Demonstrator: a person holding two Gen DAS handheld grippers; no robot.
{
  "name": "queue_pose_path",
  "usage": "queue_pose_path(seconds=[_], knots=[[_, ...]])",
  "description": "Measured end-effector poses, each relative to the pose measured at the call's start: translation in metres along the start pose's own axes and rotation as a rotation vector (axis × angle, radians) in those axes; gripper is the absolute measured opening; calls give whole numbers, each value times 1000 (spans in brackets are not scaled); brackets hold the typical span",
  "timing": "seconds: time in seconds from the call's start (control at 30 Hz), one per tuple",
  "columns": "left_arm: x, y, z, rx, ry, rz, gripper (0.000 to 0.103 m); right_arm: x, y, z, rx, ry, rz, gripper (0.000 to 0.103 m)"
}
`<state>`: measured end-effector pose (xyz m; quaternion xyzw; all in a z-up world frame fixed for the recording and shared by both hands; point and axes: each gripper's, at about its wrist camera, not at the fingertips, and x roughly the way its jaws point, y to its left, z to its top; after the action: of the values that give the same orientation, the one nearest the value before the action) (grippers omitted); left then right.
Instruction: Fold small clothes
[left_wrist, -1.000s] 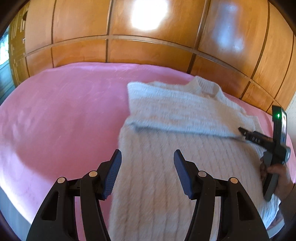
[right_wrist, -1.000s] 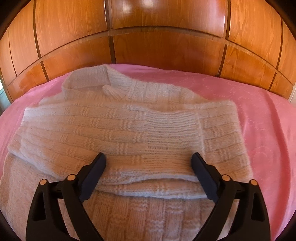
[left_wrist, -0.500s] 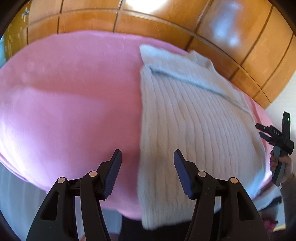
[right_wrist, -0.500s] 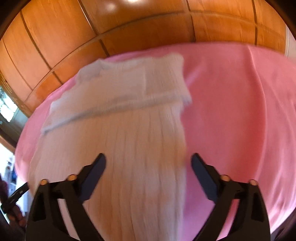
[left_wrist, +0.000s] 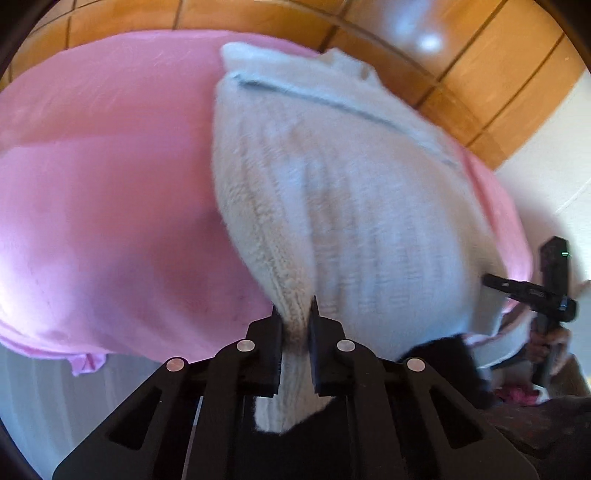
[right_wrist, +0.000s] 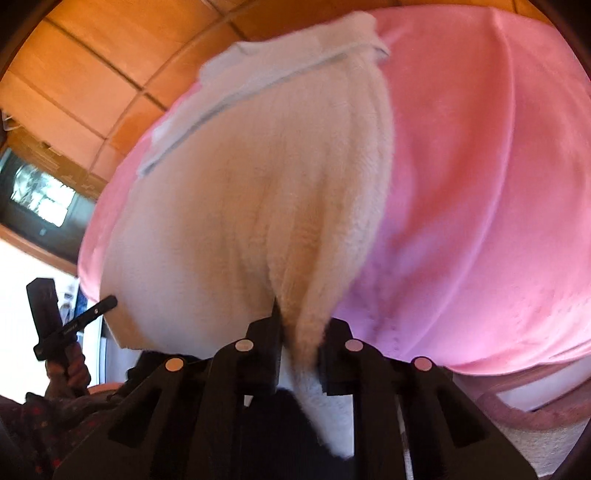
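Wood panelling (left_wrist: 480, 74) backs a bed under a pink cover (left_wrist: 92, 203). On it lies a cream knit sweater (left_wrist: 369, 206), its top part folded across at 12 o'clock, its hem toward 6. Left tongs (left_wrist: 294, 317) are nearly closed, pinching a bunched hem corner. Right tongs (right_wrist: 301, 332) likewise clamp the opposite hem corner, with fabric gathered between the fingers (right_wrist: 264, 350). Each wrist view shows the other tongs at its edge.
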<state>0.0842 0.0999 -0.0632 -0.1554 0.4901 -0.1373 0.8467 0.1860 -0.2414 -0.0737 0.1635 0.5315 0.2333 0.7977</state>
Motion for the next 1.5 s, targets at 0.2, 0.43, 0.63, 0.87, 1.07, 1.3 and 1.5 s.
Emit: queue_pose_path(seconds=[0.2,0.43,0.63,0.87,1.07,1.3,1.5], knots=[[-38,-1,54,-58,-134,-197,10,-37,12,52,21,-174,166,13],[2,31,143,-198,-177,-154,10,-7,-15,133,149,-229,139,13],[32,74,187,-399,-219,-69,54,-16,-49,167,252,-334,114,83],[24,82,151,-249,-215,95,55,-19,-68,132,194,-273,-65,86],[29,71,108,-113,-157,234,63,-25,-48,99,38,-256,-289,75],[40,20,140,80,-148,135,63,12,5,126,-216,-155,-263,31],[100,-24,185,198,-64,38,63,34,9,179,-142,-204,-139,34]])
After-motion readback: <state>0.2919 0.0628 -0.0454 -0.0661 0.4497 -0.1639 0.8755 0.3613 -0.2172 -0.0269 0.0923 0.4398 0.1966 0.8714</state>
